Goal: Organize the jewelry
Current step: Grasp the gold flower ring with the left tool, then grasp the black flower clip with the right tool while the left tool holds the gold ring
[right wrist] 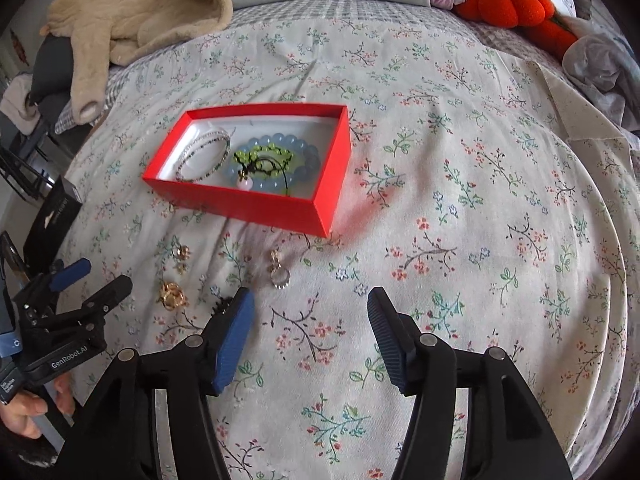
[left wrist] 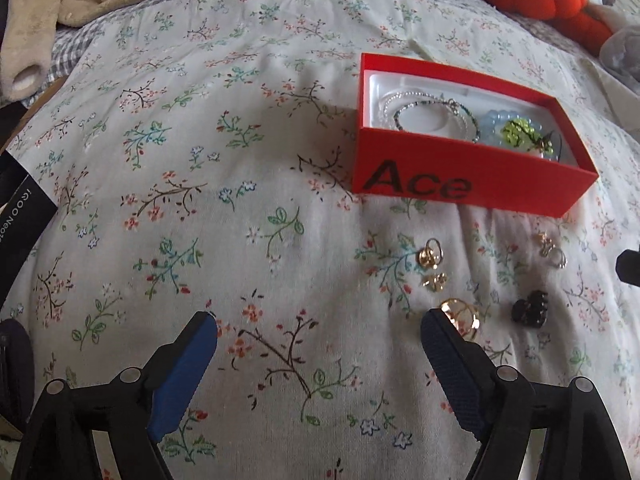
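Note:
A red box (left wrist: 472,184) (right wrist: 256,204) sits on the floral bedspread and holds beaded bracelets (left wrist: 432,114) (right wrist: 276,160). Loose pieces lie in front of it: gold rings (left wrist: 430,254) (right wrist: 182,254), a gold ring (left wrist: 462,314) (right wrist: 173,296) just off my left gripper's right fingertip, a dark hair claw (left wrist: 530,314) (right wrist: 220,306) and a silver ring with a gold piece (left wrist: 554,250) (right wrist: 280,272). My left gripper (left wrist: 320,320) (right wrist: 90,276) is open and empty. My right gripper (right wrist: 310,300) is open and empty, its left finger beside the claw.
A beige plush garment (right wrist: 132,20) lies at the back left. An orange plush toy (right wrist: 516,4) and pillows lie at the back right. A black box (left wrist: 20,200) (right wrist: 52,212) stands at the bed's left edge. The bedspread (right wrist: 480,200) stretches right of the box.

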The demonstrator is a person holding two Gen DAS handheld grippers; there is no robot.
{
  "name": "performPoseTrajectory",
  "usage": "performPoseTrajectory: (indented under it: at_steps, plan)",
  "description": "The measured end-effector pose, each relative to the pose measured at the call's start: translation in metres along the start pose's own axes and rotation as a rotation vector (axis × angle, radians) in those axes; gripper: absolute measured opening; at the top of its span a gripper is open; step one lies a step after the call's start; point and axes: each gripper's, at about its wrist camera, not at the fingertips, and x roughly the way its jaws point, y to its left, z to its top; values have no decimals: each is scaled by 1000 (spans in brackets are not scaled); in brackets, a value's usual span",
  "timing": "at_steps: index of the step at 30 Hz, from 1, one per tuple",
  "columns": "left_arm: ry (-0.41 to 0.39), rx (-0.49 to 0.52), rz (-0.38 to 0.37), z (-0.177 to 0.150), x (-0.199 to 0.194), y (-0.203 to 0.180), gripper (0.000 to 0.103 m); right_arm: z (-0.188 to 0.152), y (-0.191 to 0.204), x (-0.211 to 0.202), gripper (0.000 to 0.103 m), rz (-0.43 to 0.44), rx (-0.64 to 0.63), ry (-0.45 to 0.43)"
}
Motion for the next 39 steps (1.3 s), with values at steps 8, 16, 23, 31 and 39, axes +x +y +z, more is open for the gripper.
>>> performPoseTrajectory:
  at_steps: [8,16,23,31,39]
  plan:
    - [-105,70,-89,-19,-4,-1,87,-36,5,15,62,-27,-46,67]
    - [-87,110,-217,-22,-3,-17,70,-45,11,16,62,-23,-85,93]
    - [-21,142,-274,-24,16,-35,39,-43,15,18,62,-18,-76,100]
    - [-26,123,-273,-16,21,-37,19,-41,17,24,62,-24,-71,113]
    - [-29,91,-248,-12,12,-36,15,-31,18,22,62,-1,-46,97]
